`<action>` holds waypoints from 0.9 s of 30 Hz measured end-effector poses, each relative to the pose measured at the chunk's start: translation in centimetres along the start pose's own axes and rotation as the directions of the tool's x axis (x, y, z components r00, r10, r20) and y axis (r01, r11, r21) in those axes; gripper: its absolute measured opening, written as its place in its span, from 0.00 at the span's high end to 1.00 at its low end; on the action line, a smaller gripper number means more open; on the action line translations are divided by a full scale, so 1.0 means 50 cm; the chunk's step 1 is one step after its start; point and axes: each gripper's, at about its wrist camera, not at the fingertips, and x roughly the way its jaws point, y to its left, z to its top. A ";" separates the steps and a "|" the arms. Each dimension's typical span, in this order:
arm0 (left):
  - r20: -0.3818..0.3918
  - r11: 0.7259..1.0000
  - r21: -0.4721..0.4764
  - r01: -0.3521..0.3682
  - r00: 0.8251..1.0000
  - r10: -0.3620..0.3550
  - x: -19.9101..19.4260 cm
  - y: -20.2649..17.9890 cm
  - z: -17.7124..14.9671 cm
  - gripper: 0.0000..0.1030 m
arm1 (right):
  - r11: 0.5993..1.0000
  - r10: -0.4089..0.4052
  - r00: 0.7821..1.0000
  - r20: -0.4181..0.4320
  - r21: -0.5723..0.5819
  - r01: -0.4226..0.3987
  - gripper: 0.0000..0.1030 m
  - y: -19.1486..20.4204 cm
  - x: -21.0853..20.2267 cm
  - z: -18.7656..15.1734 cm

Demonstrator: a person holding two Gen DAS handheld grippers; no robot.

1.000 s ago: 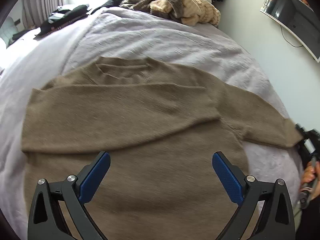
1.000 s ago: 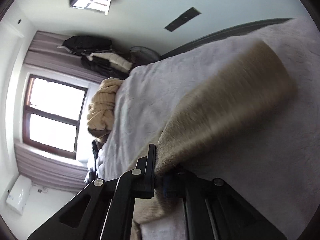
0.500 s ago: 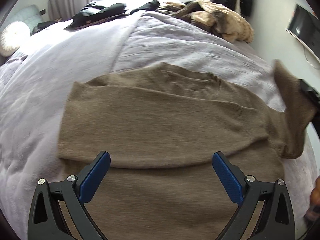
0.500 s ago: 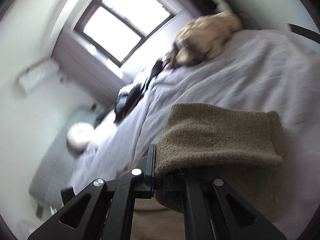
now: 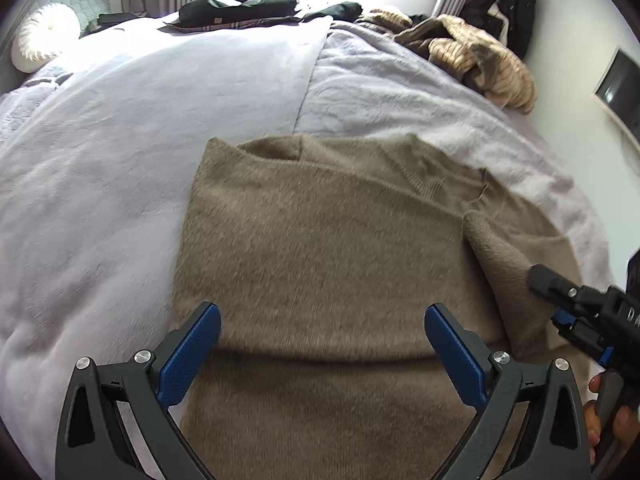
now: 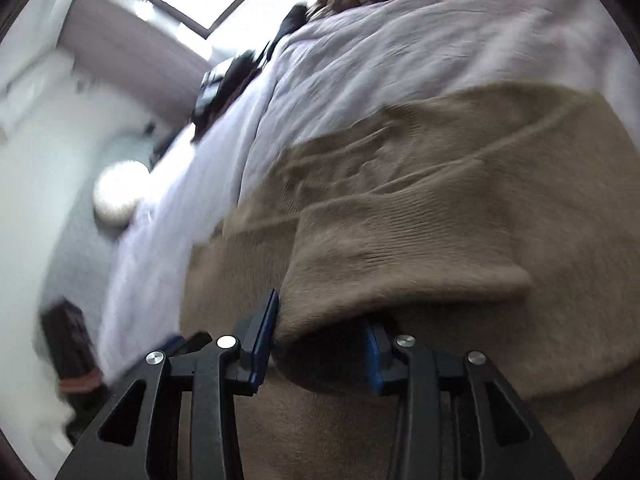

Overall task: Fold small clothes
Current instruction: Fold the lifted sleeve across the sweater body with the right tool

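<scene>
On the bed (image 5: 120,128): brown sweater (image 5: 320,248), spread flat.
Left hand-held gripper (image 5: 320,344): fingers wide apart above it.
Right hand-held gripper (image 6: 320,344): part-way apart around my sleeve (image 6: 400,248).

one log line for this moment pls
task: fold sweater on bed | left gripper: open, above sweater | right gripper: partly open around sleeve, over sweater body

A plain tan-brown sweater (image 5: 328,264) is lying on a pale lilac blanket (image 5: 120,152). Both grippers are showing black frames with blue pads (image 5: 188,354). Behind, a beige striped garment (image 5: 484,60) is sitting beside black clothes (image 5: 236,4).
</scene>
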 end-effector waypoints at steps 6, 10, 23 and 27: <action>0.042 0.958 -0.093 0.270 0.963 -0.267 0.001 0.041 0.012 0.01 | 0.996 -0.005 1.000 0.028 -0.092 0.008 0.94 0.066 0.016 0.047; 0.039 0.881 -0.198 0.430 0.901 -0.431 0.026 0.085 0.015 0.01 | 0.941 -0.012 0.996 -0.087 -0.337 -0.018 0.93 0.153 0.062 0.008; -0.004 0.858 -0.185 0.479 0.873 -0.488 0.049 0.059 0.025 0.01 | 0.871 -0.139 0.966 -0.216 -0.491 0.016 0.50 0.166 0.064 -0.067; -0.012 0.852 -0.188 0.488 0.867 -0.499 0.049 0.056 0.025 0.01 | 0.924 -0.138 0.974 -0.182 -0.378 0.061 0.46 0.091 -0.020 -0.056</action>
